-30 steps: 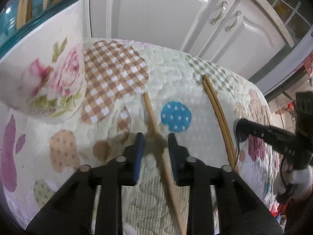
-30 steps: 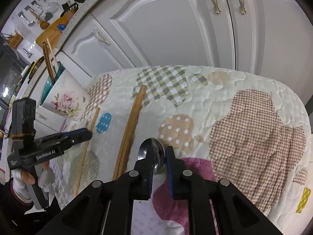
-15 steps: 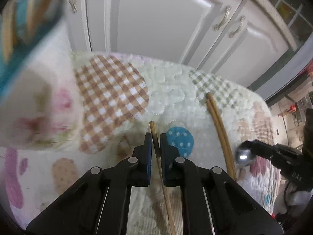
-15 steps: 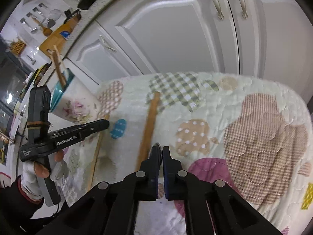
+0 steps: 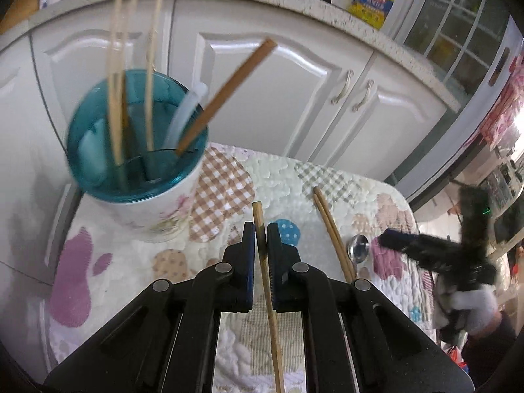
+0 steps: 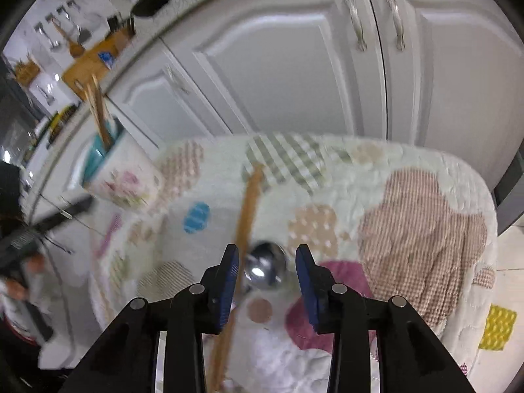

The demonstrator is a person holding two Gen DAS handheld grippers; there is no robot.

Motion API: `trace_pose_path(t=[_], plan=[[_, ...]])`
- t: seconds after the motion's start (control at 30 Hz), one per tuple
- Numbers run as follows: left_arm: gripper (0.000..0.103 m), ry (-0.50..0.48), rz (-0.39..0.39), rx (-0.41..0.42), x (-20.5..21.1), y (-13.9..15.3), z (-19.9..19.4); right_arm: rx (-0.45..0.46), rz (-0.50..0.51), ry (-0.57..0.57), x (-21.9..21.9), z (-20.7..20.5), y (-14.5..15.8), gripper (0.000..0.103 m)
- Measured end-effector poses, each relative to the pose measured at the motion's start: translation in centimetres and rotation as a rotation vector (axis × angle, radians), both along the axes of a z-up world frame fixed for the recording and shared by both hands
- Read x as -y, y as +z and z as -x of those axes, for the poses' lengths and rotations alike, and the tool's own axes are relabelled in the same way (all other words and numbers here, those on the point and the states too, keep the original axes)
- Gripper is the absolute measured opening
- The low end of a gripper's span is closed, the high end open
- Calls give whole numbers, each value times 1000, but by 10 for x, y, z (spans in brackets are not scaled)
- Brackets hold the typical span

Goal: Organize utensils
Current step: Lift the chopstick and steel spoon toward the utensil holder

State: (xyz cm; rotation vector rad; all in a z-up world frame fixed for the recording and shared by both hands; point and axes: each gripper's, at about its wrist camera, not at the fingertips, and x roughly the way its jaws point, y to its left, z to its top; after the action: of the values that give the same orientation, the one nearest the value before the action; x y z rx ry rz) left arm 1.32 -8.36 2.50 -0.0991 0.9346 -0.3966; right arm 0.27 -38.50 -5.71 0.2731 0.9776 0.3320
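The left tool (image 5: pixel 261 239) is squeezing tight on a long thin wooden chopstick (image 5: pixel 267 281). The stick is running between the blue pads and its tip is sticking out just past them. Its far end is hanging over the quilted patchwork cloth (image 5: pixel 285 177) that's covering the desk.

A bit further out & to the right, a pair of brown wooden chopsticks (image 5: pixel 330 229) is lying flat on the cloth, side by side and touching. Just beside their near end, a shiny round metal spoon (image 5: pixel 358 248) is lying on the cloth too.

The right tool (image 6: pixel 267 262) is sitting over that spoon (image 6: pixel 265 270). Its jaws have just been opening, and now they're standing apart w/ the spoon bowl between them. The pads aren't pressing on it. The brown pair (image 6: pixel 245 229) is lying just left of the spoon bowl in this view, running away toward a green checked patch. The picture is blurry here, so I can't tell if the spoon is touching the sticks.

Further back on the left, a tall white flower-print cup with a teal inside (image 5: pixel 137 163) is standing upright on the cloth. It's holding some thin pale sticks (image 5: pixel 116 98) & one darker brown stick (image 5: pixel 226 91) leaning to the right.

Behind the desk, white cupboard doors (image 5: pixel 262 91) are shut. On the speckled top above them, a yellow oil bottle (image 5: pixel 371 0) is standing.
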Motion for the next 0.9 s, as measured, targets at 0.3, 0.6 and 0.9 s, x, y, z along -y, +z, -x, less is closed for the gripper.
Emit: trace_pose_path(t=[0.3, 0.6, 0.9], plan=[[6, 35, 19, 24, -16, 16, 17, -16, 8, 36, -12, 0, -16, 4], [5, 45, 52, 75, -35, 40, 35, 89, 25, 45, -12, 30, 38, 3], [5, 84, 74, 168, -69, 83, 50, 178, 22, 78, -34, 40, 82, 3]])
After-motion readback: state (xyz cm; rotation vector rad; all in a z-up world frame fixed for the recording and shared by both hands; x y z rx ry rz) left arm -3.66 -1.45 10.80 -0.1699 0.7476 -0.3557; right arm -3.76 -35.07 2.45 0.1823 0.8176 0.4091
